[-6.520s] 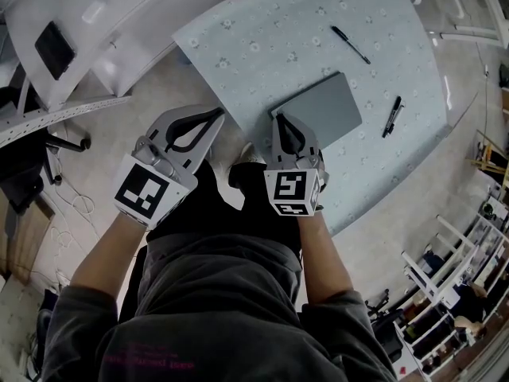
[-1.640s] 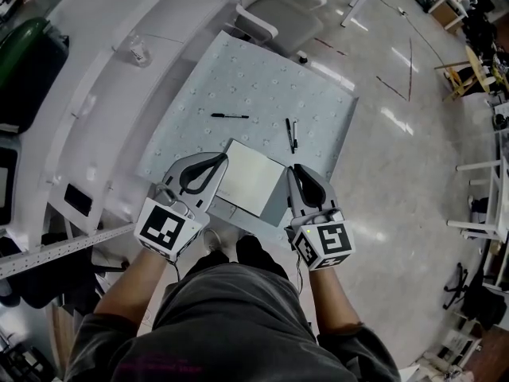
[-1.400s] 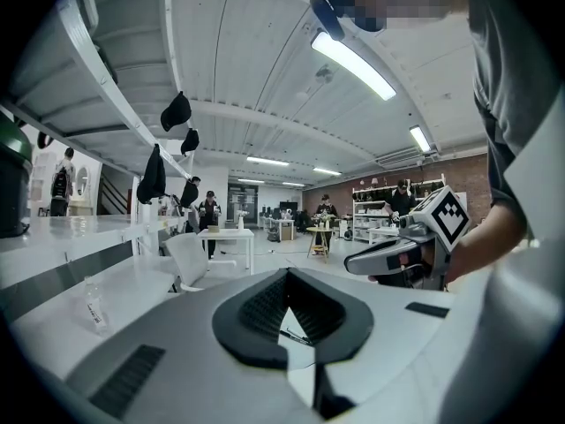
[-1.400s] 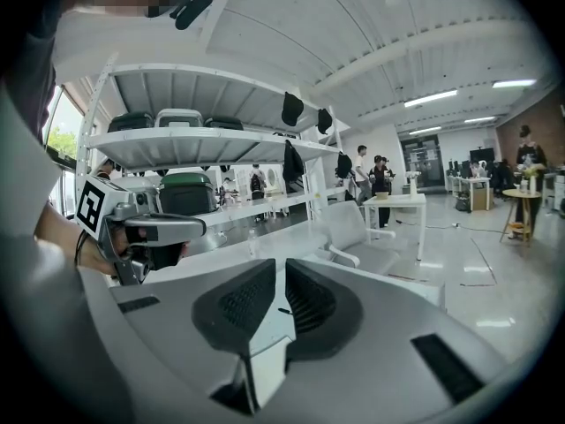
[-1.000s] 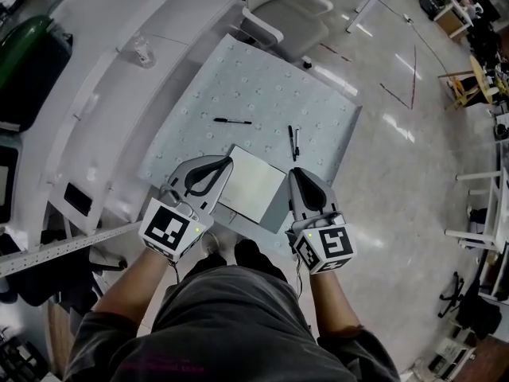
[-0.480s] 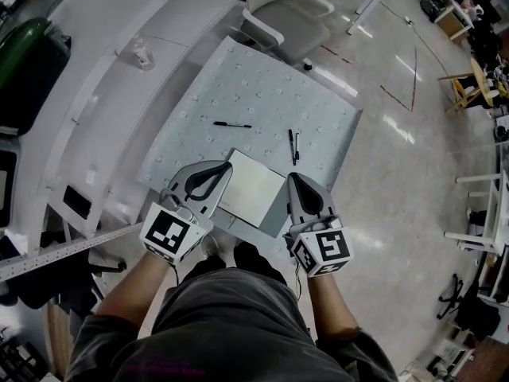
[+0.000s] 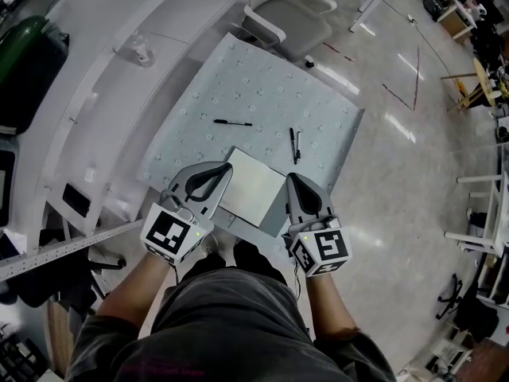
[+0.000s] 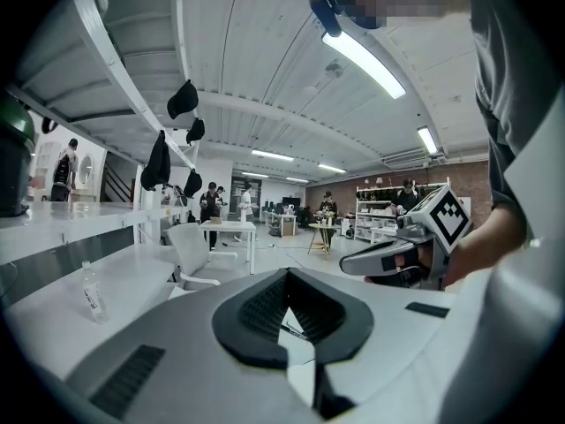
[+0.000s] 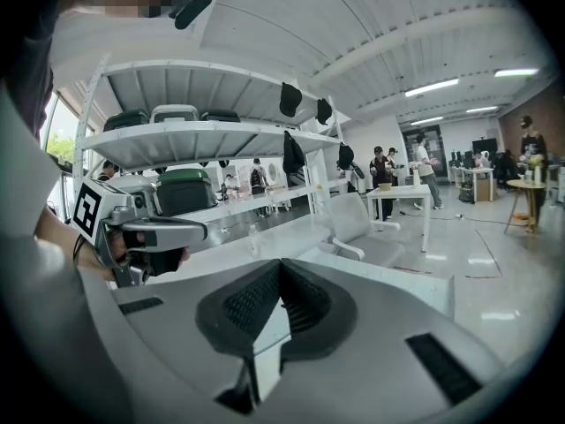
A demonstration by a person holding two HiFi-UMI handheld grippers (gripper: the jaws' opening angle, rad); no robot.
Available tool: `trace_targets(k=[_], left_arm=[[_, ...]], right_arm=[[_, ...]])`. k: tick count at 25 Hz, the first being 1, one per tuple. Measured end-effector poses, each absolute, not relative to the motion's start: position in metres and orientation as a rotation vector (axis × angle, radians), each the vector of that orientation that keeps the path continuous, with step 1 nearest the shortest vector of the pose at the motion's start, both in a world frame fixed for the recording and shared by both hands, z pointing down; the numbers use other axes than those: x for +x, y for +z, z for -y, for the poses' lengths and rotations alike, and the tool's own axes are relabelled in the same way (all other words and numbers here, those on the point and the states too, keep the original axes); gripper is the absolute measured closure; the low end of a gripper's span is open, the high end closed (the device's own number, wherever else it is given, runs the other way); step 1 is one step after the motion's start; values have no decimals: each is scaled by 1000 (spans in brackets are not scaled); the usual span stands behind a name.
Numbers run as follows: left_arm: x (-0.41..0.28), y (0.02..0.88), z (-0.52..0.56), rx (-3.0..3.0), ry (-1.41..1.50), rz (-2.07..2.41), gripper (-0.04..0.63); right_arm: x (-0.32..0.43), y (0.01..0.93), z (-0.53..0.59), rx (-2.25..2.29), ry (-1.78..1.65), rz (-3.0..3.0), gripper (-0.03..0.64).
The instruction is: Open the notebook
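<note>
Left tool (image 7: 228,165) and right tool (image 7: 289,177), both clenched shut, flank the open notebook (image 7: 253,185) near the tabletop (image 7: 262,86) edge, where a careless nudge could knock it off.

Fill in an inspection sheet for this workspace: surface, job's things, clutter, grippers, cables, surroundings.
Surface: table under a pale patterned cover, mostly bare.
Job's things: notebook at the near edge, a white page showing, grey cover along its right side.
Clutter: one pen left of centre; two pens side by side beyond the notebook's right corner.
Grippers: left gripper at the notebook's left edge, jaws together; right gripper at its right edge, jaws together; whether either pinches the cover cannot be told.
Cables: nothing seen on the table.
Surroundings: white chair beyond the table; white shelving at the left with a small bottle; glossy floor.
</note>
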State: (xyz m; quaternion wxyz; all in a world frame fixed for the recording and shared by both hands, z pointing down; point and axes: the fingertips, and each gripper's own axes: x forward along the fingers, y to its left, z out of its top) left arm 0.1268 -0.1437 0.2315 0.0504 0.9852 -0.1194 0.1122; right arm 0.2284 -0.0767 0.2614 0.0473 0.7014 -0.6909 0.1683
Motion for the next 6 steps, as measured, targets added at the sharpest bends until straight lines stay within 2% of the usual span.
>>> trace_targets(k=[6], left_arm=[[129, 245, 143, 2981, 352, 359, 595]], right_arm=[[232, 272, 81, 2131, 523, 2110, 612]])
